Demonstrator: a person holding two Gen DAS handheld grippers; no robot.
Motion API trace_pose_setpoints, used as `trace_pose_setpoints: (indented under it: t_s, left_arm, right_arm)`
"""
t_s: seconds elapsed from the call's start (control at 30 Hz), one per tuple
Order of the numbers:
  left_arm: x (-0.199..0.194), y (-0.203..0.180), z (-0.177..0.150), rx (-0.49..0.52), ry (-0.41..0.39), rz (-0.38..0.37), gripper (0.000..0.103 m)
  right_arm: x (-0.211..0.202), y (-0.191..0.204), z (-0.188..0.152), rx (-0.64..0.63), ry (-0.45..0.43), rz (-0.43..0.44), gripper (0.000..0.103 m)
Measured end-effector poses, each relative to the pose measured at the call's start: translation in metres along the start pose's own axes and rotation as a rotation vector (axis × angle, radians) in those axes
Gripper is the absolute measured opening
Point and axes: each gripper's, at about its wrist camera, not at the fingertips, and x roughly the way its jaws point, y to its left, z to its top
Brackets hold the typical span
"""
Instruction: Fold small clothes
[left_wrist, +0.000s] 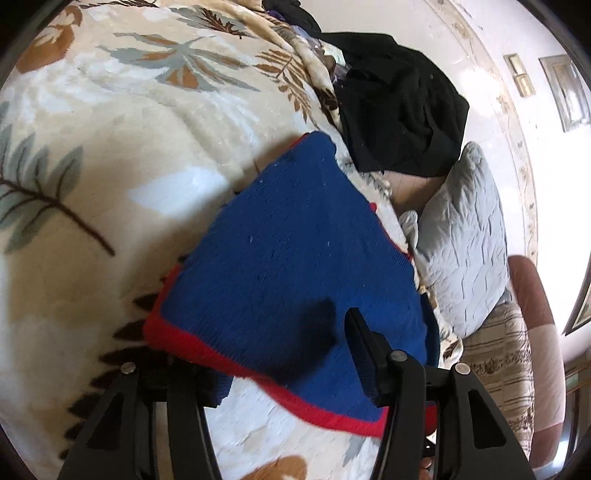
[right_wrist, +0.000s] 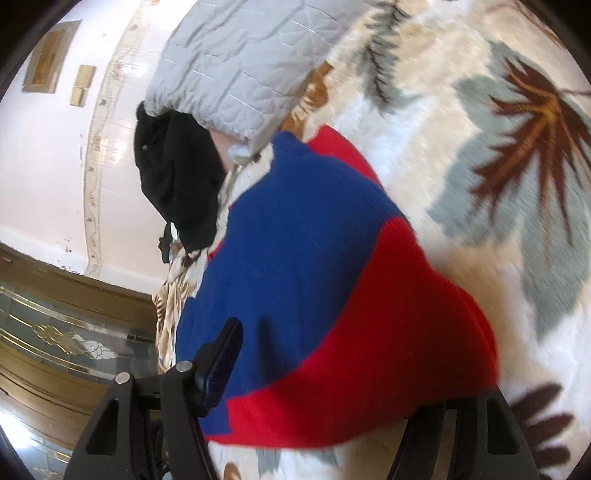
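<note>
Left hand-held gripper (left_wrist: 280, 369) agape astride blue-red knit (left_wrist: 295, 258) hem, right hand-held gripper (right_wrist: 351, 369) likewise agape, leaf-print blanket (left_wrist: 110, 147) beneath

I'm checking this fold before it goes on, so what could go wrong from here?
1. Each gripper shows only one finger above the blue and red knit garment; the other is under the cloth, so a pull might drag several layers and undo the fold.
2. The garment lies on a plush leaf-print blanket, which may bunch up with it.
3. The black clothing and grey quilted pillow sit close and could get snagged.
</note>
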Motion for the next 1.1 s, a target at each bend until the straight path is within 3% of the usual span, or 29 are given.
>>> trace_pose_setpoints:
  t_s: [0.03, 0.07, 0.1, 0.17, 0.23, 0.5, 0.7, 0.87, 0.93, 1.03, 1.1]
  left_arm:
    - [0.003, -0.001, 0.001, 0.002, -0.003, 0.001, 0.038]
    - [0.005, -0.002, 0.002, 0.003, -0.001, 0.005, 0.034]
    - [0.008, -0.002, 0.003, 0.003, 0.002, 0.007, 0.031]
    - [0.009, -0.001, 0.003, -0.001, -0.006, 0.001, 0.028]
    - [0.005, -0.005, 0.002, 0.021, -0.018, 0.007, 0.024]
    - [-0.032, -0.026, -0.001, 0.130, -0.077, -0.007, 0.021]
    - [-0.064, -0.012, -0.018, 0.138, -0.031, 0.008, 0.021]
    - [-0.065, 0.007, -0.030, 0.142, 0.044, 0.078, 0.022]
    - [-0.061, 0.015, -0.030, 0.132, 0.100, 0.127, 0.027]
    - [-0.072, 0.027, -0.021, 0.072, 0.166, 0.124, 0.034]
    - [-0.088, 0.033, -0.011, 0.044, 0.155, 0.119, 0.034]
  right_arm:
    - [0.002, 0.002, 0.001, -0.015, -0.010, -0.006, 0.063]
    - [0.002, 0.001, 0.002, -0.024, -0.013, -0.020, 0.054]
    - [0.004, 0.000, 0.002, -0.029, -0.014, -0.042, 0.032]
    - [0.007, -0.001, 0.004, -0.013, -0.014, -0.044, 0.029]
    - [0.002, 0.010, 0.002, -0.075, -0.037, -0.062, 0.025]
    - [-0.035, 0.061, -0.022, -0.331, -0.152, -0.119, 0.021]
    - [-0.058, 0.066, -0.053, -0.401, -0.126, -0.166, 0.021]
    - [-0.062, 0.033, -0.082, -0.331, -0.034, -0.202, 0.021]
    - [-0.063, 0.013, -0.082, -0.225, 0.025, -0.199, 0.028]
    - [-0.082, 0.007, -0.073, -0.135, 0.070, -0.196, 0.033]
    - [-0.110, 0.004, -0.067, -0.115, 0.050, -0.187, 0.033]
